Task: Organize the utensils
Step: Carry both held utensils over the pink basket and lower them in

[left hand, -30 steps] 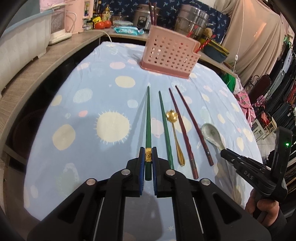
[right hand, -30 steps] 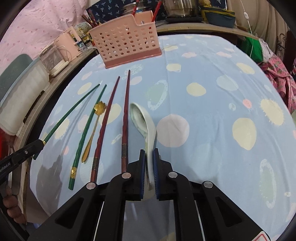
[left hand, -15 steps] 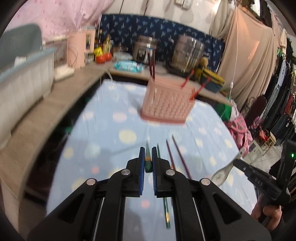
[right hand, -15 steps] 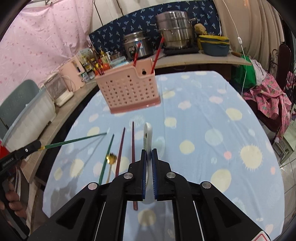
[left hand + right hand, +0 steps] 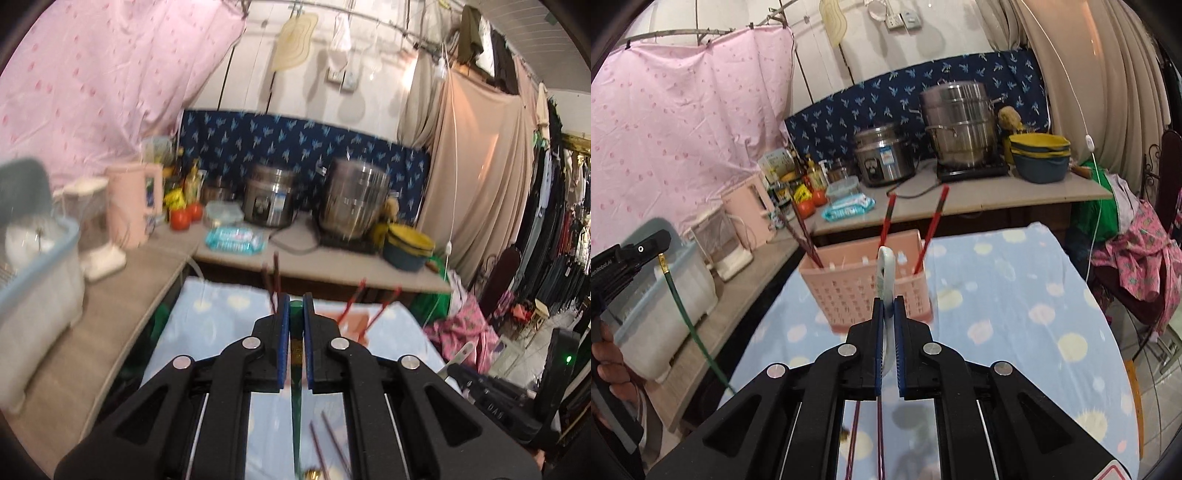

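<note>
Blue cloth with pale dots covers the table (image 5: 1015, 295), and both grippers are up in the air over its near edge, each one carrying something.

Closest of all, the left gripper (image 5: 295, 332) has its fingers clamped on the thick end of a green chopstick (image 5: 296, 398). The stick sits right in the gap between the two blue pads, and its long thin part hangs down toward the cloth. In the right view it slants down from that gripper like a loose tail. The right gripper (image 5: 886, 314) has its fingers squeezed on a white spoon (image 5: 886, 269). The spoon stands up on its edge between the pads, and its handle pokes out past the fingertips.

Two dark red chopsticks (image 5: 328, 446) lie on the cloth under the grippers, and a bit of something gold shows beside them.

Further off, toward the far edge of the table, stands the pink basket (image 5: 864, 291). Some red and dark sticks already stand in it. The spoon's tip lines up with the basket, but is not inside it yet.

Things could go wrong. The long green stick could swing and bump the basket wall or the sticks inside, and then slip out. The spoon is smooth and held only by its thin edge, so it might twist or drop if it knocks the rim. The two grippers may also bump each other if both go for the basket together.
</note>
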Action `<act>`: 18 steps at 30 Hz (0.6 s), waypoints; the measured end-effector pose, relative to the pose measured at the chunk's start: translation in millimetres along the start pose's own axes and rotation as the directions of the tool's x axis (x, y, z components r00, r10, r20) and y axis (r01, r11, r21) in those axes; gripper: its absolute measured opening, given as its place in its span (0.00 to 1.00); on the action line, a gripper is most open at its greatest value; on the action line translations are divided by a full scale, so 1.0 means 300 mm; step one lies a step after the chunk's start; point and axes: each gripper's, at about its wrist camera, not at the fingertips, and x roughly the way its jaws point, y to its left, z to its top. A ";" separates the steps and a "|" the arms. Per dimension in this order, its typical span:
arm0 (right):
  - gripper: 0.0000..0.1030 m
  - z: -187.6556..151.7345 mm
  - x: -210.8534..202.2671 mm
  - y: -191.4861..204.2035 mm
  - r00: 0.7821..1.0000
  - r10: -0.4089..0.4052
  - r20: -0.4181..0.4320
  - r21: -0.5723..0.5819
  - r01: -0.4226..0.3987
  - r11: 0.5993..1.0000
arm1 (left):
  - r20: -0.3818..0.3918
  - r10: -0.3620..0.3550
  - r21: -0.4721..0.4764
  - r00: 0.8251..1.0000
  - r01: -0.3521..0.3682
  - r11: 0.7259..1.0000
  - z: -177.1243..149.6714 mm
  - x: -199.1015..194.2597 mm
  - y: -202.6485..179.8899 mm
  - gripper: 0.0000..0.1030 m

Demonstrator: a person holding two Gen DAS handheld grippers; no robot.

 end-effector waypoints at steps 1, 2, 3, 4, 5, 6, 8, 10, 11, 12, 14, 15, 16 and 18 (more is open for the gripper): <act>0.07 0.031 0.015 0.001 1.000 0.006 0.012 0.006 -0.006 1.000 | 0.015 -0.004 0.002 1.000 0.004 1.000 0.025 0.011 -0.008 0.06; 0.06 0.052 0.025 0.004 1.000 0.008 0.020 0.008 -0.008 1.000 | 0.033 -0.005 0.005 0.999 0.005 1.000 0.052 0.026 -0.017 0.06; 0.06 0.073 0.038 0.006 1.000 0.008 0.028 0.008 -0.008 1.000 | 0.050 -0.005 0.008 0.999 0.004 1.000 0.078 0.041 -0.026 0.06; 0.06 0.101 0.057 0.009 0.999 0.006 0.038 0.007 -0.006 1.000 | 0.065 -0.004 0.012 0.998 0.003 1.000 0.102 0.057 -0.036 0.06; 0.06 0.121 0.075 0.013 0.999 0.006 0.042 0.009 -0.006 1.000 | 0.084 -0.002 0.016 0.997 0.000 1.000 0.132 0.079 -0.044 0.06; 0.07 0.138 0.091 0.014 0.999 0.008 0.044 0.012 -0.008 1.000 | 0.098 0.001 0.019 0.995 -0.003 1.000 0.153 0.094 -0.048 0.06; 0.06 0.182 0.144 0.018 0.999 0.018 0.041 0.021 -0.018 1.000 | 0.132 0.009 0.028 0.991 -0.013 1.000 0.189 0.123 -0.060 0.06; 0.06 0.219 0.194 0.025 0.999 0.014 0.042 0.016 -0.015 1.000 | 0.165 0.019 0.036 0.986 -0.025 0.999 0.224 0.160 -0.070 0.06; 0.06 0.234 0.217 0.029 0.999 0.012 0.041 0.012 -0.012 1.000 | 0.171 0.024 0.036 0.985 -0.030 0.999 0.236 0.177 -0.072 0.06; 0.06 0.245 0.237 0.035 0.999 0.012 0.039 0.011 -0.012 1.000 | 0.175 0.024 0.034 0.984 -0.030 0.999 0.249 0.202 -0.072 0.06; 0.06 0.262 0.282 0.043 0.999 0.012 0.035 0.011 -0.013 1.000 | 0.176 0.029 0.030 0.984 -0.035 0.999 0.267 0.244 -0.066 0.06; 0.06 0.271 0.310 0.044 0.999 0.012 0.032 0.012 -0.012 1.000 | 0.172 0.030 0.025 0.985 -0.035 0.999 0.271 0.274 -0.059 0.06; 0.06 0.279 0.336 0.046 1.000 0.012 0.029 0.012 -0.012 1.000 | 0.170 0.030 0.023 0.985 -0.034 0.999 0.271 0.289 -0.056 0.06; 0.06 0.284 0.379 0.044 1.000 0.014 0.024 0.017 -0.014 1.000 | 0.169 0.035 0.021 0.985 -0.039 0.999 0.269 0.327 -0.046 0.06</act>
